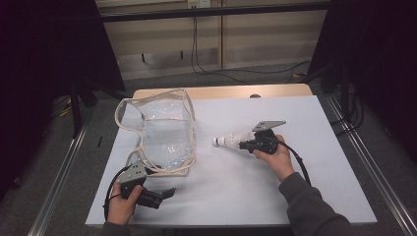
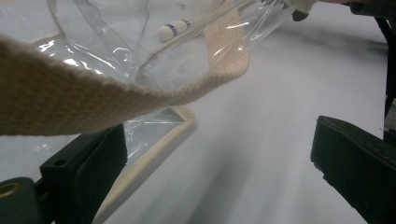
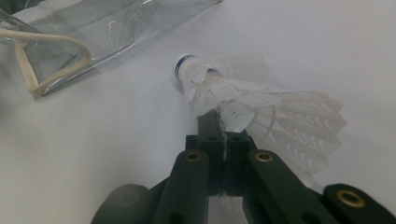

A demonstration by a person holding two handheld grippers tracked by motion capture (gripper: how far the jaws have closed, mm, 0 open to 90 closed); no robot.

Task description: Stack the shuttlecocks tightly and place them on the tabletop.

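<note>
High view shows right tongs (image 1: 242,144) clamping the shuttlecock (image 1: 227,140) cork-first toward the clear bag (image 1: 164,132), whose strap (image 2: 70,100) drapes over gaping left tongs (image 1: 167,192).

Your left gripper (image 2: 219,172) has its jaws wide apart w/ bare white table (image 2: 261,154) between them. Clear bag (image 2: 116,51) lies ahead-left, its beige strap (image 2: 93,100) arching across just above the left jaw; can't tell if it touches. Shuttlecock (image 2: 172,29), cork end w/ blue band, shows thru the plastic, far side.
</note>
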